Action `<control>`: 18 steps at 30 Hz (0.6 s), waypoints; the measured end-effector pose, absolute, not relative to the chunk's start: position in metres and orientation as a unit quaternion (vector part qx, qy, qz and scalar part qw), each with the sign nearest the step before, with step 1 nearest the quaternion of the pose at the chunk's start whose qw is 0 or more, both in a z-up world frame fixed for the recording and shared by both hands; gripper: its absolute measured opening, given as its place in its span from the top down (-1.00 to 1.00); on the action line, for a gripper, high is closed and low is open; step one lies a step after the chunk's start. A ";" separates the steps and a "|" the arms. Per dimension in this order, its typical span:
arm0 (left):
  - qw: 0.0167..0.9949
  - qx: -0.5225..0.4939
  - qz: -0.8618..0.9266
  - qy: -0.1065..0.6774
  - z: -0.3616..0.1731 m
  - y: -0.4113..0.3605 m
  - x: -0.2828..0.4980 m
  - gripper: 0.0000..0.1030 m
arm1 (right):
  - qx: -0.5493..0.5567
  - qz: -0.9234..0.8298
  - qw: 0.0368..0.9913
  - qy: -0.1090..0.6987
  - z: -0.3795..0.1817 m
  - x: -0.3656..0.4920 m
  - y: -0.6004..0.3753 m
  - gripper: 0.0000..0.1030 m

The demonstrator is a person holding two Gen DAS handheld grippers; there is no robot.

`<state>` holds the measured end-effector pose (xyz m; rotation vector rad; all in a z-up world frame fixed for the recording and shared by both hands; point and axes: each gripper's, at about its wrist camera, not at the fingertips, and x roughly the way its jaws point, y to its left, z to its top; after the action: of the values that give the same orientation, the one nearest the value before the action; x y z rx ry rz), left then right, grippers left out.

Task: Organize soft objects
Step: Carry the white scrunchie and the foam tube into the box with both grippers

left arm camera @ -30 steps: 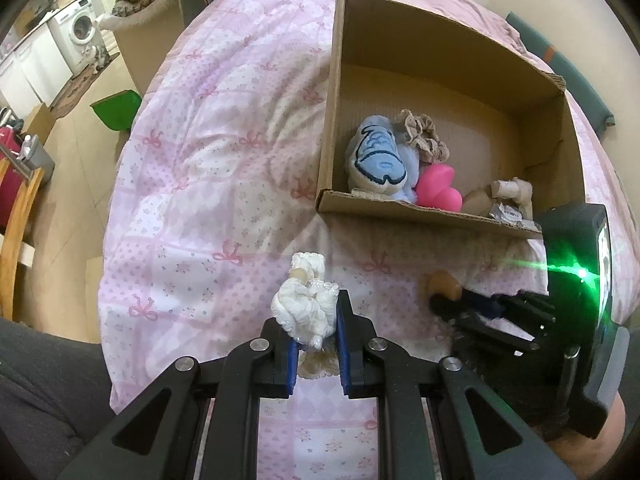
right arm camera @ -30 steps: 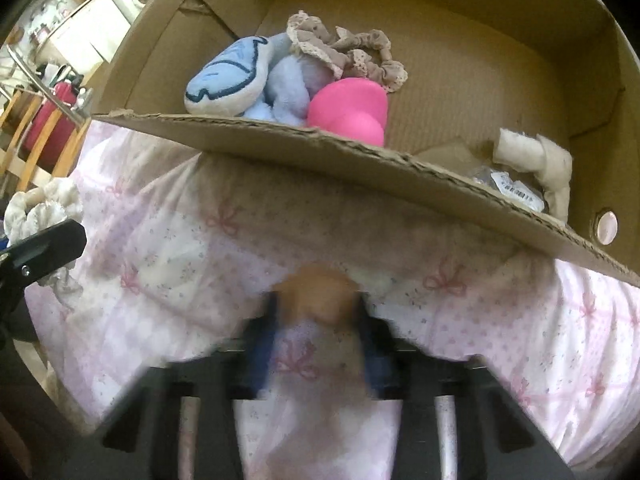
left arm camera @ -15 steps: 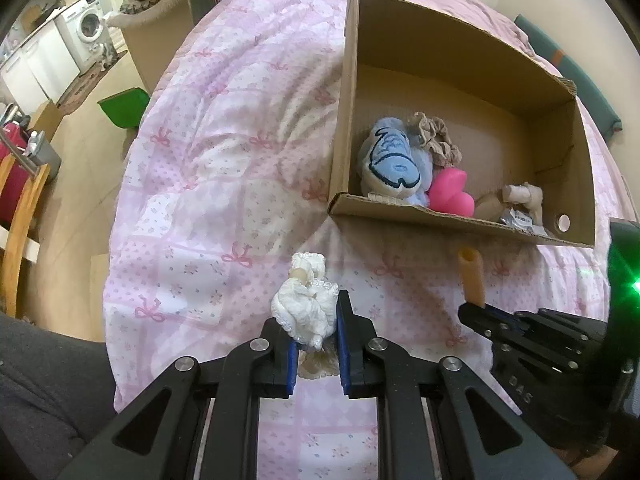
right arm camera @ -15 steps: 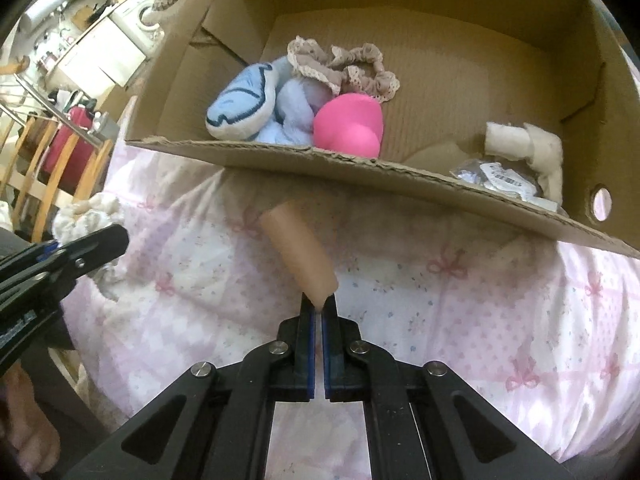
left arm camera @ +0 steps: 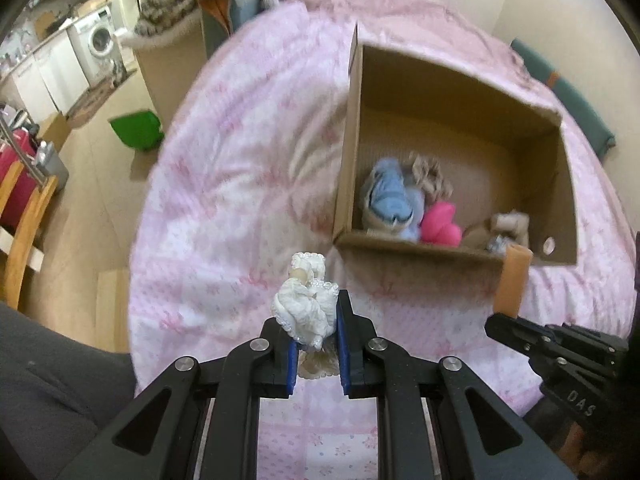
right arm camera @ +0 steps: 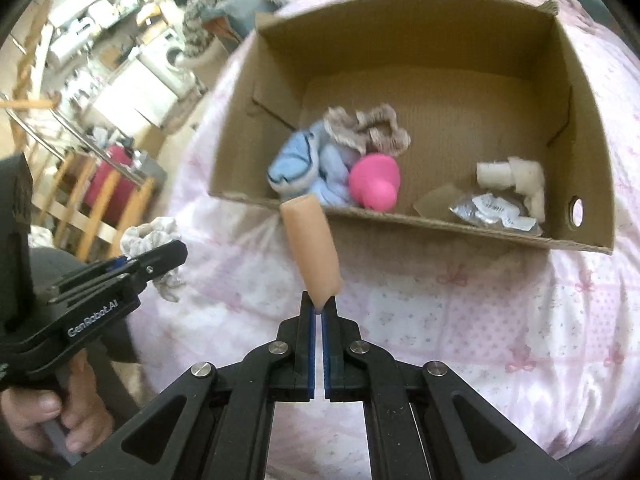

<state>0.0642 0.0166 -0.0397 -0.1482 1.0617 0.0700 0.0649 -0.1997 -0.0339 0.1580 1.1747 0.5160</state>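
bed (left arm camera: 224,208): covered with a pink quilt printed with bows; carries all items below.

cardboard box (right arm camera: 256,128): open top, sits on the bed's far right part. contents: a blue and white plush shoe (right arm camera: 298,164) at the near left of the box floor; a beige lace scrunchie (right arm camera: 372,128) resting against it on the far side; a pink rounded toy (right arm camera: 374,184) touching the shoe's right side, by the near wall; a cream bent foam piece (right arm camera: 520,180) and a silvery packet with a label (right arm camera: 492,210) in the near right corner.

left claw (left arm camera: 316,328): closed on a white lacy scrunchie (left arm camera: 306,306), which bulges up and out between the blue pads (left arm camera: 342,344); held above the quilt, short of the box's near left corner. a person's hand (right arm camera: 60,404) grips its handle.

right claw (right arm camera: 319,312): jaws nearly together, pinching the lower end of a tan foam cylinder (right arm camera: 312,248); the cylinder stands up and leans slightly left, its top end in line with the box's near wall, clear of the quilt.

beyond the bed's left edge: wooden chair (left arm camera: 24,224), green bin (left arm camera: 138,132) on the floor, washing machine (left arm camera: 98,40) at the back.
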 end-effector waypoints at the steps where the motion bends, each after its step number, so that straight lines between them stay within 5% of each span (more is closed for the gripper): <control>1: 0.863 -0.072 0.034 0.498 -0.034 0.018 0.063 0.72 | 0.082 0.243 0.800 0.542 -0.028 0.062 -0.205 0.92; 18: 0.899 -0.080 -0.005 0.430 0.044 0.007 0.085 0.72 | 0.142 0.241 0.850 0.447 0.045 0.081 -0.248 0.92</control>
<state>0.0848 0.0066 0.0436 -0.1656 0.8891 -0.0099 0.0805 -0.2475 0.0451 0.2987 0.9415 0.5078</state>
